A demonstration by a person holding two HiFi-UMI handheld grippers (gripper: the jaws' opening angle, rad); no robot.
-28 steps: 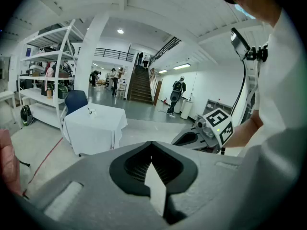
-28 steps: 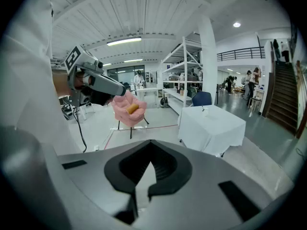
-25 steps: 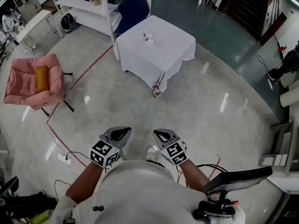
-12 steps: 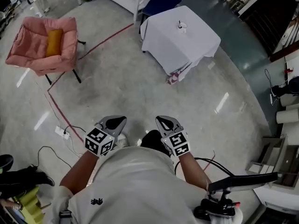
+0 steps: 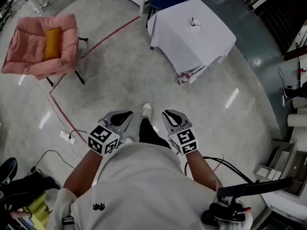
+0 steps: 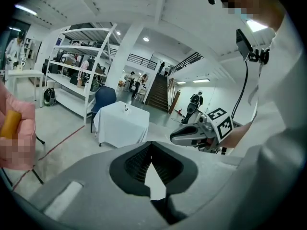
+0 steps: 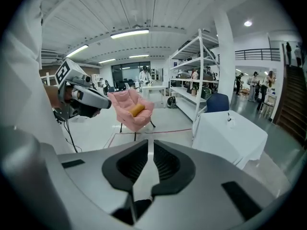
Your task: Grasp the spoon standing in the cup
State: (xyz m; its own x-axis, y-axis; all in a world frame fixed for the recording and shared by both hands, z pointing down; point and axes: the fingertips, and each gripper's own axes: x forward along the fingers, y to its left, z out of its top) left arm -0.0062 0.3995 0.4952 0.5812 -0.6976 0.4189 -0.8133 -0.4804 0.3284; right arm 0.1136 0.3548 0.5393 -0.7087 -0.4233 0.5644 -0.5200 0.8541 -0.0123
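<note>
in the head view, none of the grasp is done. the spoon (image 5: 193, 20) stands in the cup (image 5: 195, 27) on the white-clothed table (image 5: 206, 49), well apart from both claws. the left gripper (image 5: 122, 118) and the right gripper (image 5: 171, 118) are held low, close to the person, over the floor (image 5: 124, 80). their openings cannot be read from above. the walk to the table, the reach and the closing on the spoon are judged to be left.

in the left gripper view, the jaw tips are shown together with nothing between them. the table is seen far ahead, and the cup is only a small speck on it.

in the right gripper view, a narrow slit is shown between the jaws, which are opening and empty. a pink chair (image 7: 132, 113) is seen ahead, with the table off to the right.
</note>
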